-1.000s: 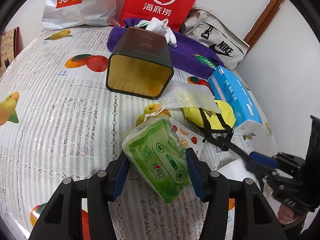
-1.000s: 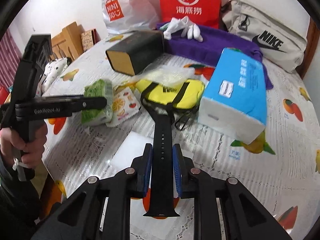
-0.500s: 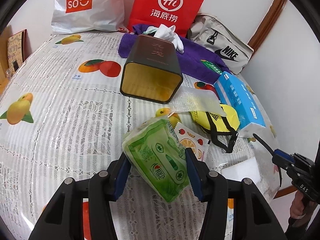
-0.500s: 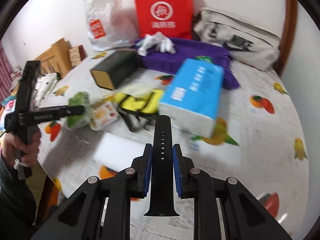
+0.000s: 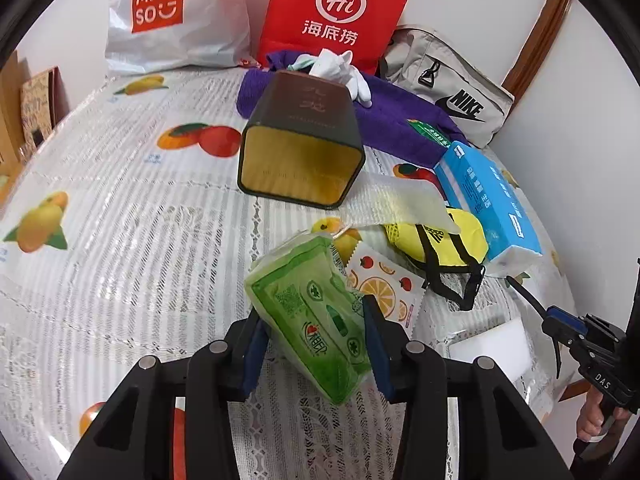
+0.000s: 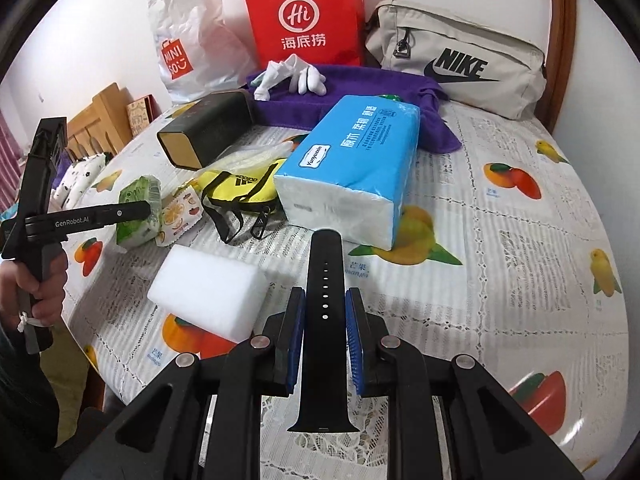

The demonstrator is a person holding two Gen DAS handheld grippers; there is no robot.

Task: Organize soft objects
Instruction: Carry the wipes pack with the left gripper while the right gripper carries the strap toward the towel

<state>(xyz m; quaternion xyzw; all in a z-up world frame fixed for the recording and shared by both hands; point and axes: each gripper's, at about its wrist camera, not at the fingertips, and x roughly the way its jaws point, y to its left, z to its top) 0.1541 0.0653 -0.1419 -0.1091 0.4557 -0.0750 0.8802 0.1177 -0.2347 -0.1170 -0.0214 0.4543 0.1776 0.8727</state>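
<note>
A green tissue pack [image 5: 308, 312] lies tilted between the fingers of my left gripper [image 5: 314, 340]. The jaws are closing and the blue pads touch its sides. In the right wrist view, the left gripper [image 6: 132, 210] reaches in from the left onto the green pack [image 6: 140, 212]. My right gripper [image 6: 324, 320] is shut on a black watch strap [image 6: 324, 280], which sticks out forward over the table. The strap's tip [image 5: 524, 296] and right gripper [image 5: 560, 320] show at the left wrist view's right edge.
A dark tin [image 5: 300, 152] lies on its side, mouth open toward me. Nearby are a blue tissue pack [image 6: 352, 172], yellow pouch [image 6: 240, 188], white sponge block [image 6: 208, 292], fruit-print sachet [image 5: 384, 284] and clear sheet [image 5: 396, 200]. Purple towel [image 6: 360, 92], gloves [image 6: 296, 74] and bags stand behind.
My left jaws have narrowed onto the green pack. My right gripper has carried the strap away from the yellow pouch, toward the blue tissue pack.
</note>
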